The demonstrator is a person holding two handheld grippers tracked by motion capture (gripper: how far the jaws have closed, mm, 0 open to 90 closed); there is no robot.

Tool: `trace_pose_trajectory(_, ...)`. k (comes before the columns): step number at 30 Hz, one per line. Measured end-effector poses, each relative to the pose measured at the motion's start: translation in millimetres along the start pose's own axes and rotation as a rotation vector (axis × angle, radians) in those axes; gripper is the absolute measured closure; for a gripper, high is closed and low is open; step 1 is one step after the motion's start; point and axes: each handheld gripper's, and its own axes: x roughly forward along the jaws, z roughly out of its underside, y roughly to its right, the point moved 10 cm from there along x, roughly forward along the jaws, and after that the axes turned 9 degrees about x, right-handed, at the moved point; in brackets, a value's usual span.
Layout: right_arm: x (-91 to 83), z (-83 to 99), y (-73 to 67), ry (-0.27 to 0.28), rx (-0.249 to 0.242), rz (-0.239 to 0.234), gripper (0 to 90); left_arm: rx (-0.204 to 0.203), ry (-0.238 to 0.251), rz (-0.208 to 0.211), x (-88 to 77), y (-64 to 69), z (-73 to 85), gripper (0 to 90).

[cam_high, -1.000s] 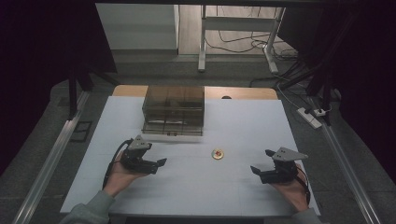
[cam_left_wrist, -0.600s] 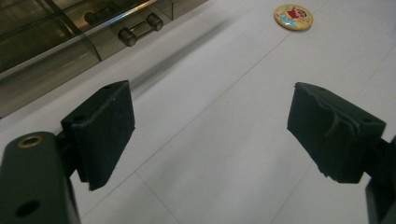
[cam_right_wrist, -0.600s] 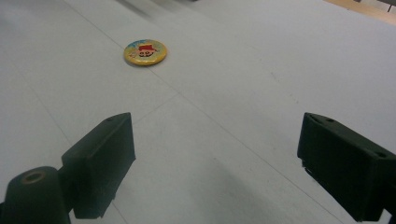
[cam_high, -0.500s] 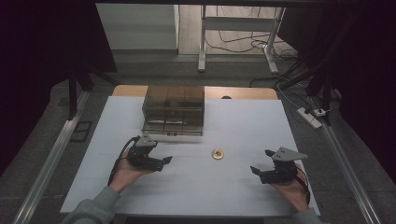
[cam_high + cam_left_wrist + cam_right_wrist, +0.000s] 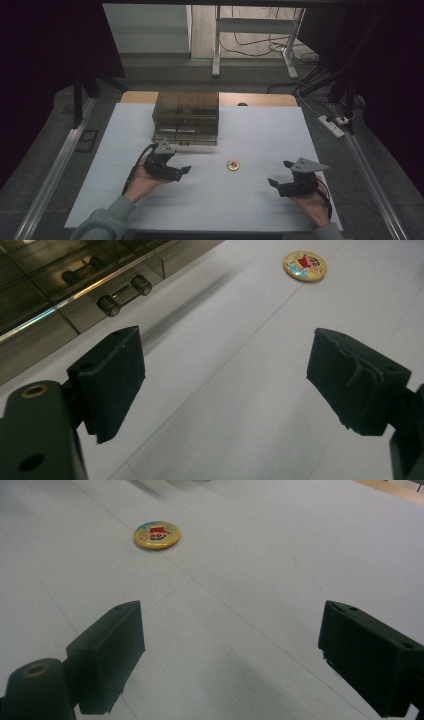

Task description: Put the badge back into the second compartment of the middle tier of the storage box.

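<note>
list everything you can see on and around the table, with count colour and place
badge: 1, yellow with a red cartoon figure, flat on the table between the two grippers
drawer box: 1, smoky clear plastic with round knobs, far middle of the table
table: 1, white top, wooden edge at the far side
power strip: 1, white, on the floor right of the table
metal frame: 1, grey, on the floor beyond the table
left hand-held gripper: 1, black, near the drawer box, jaws open
right hand-held gripper: 1, black, right near side, jaws open
</note>
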Motion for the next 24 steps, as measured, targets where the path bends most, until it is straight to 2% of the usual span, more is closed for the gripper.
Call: trace_pose_trajectory(24,1.0,0.9,-0.9,-0.007,-0.007,0.001,10.9,0.047,-0.006,0.043,25.2,14.6,-29.9,15.9)
